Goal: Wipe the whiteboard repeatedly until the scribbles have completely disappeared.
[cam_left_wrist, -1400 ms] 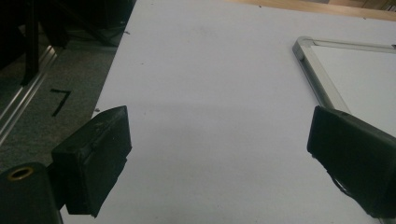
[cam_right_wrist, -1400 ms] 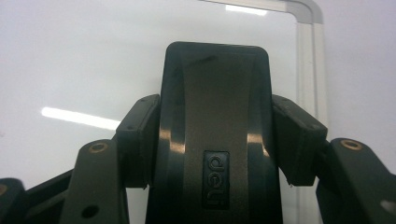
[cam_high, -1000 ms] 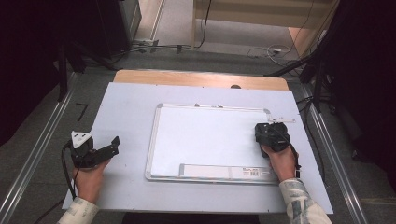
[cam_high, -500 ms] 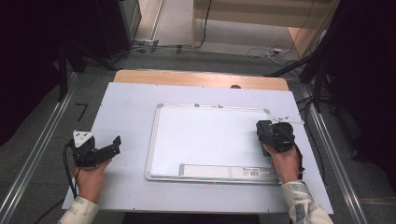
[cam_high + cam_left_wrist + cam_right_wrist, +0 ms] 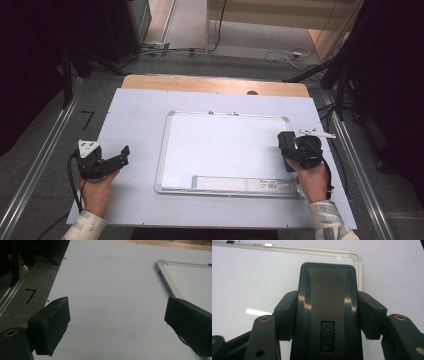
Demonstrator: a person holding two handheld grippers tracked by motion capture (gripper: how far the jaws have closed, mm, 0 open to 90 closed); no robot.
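Note:
A white whiteboard with a silver frame lies flat in the middle of the pale table. My right gripper hovers over the board's right edge, shut on a black "deli" board eraser. The two jaws press the eraser's sides in the right gripper view, and the board's far right corner shows beyond it. My left gripper rests on the table left of the board. It is open, with bare table between its wide-apart jaws.
A grey labelled strip runs along the board's near edge. A wooden strip borders the table's far side. Metal rails flank the table, and cables lie on the floor behind.
My right hand has shifted very slightly over the board's right edge, still holding the eraser. The left gripper has stayed put.

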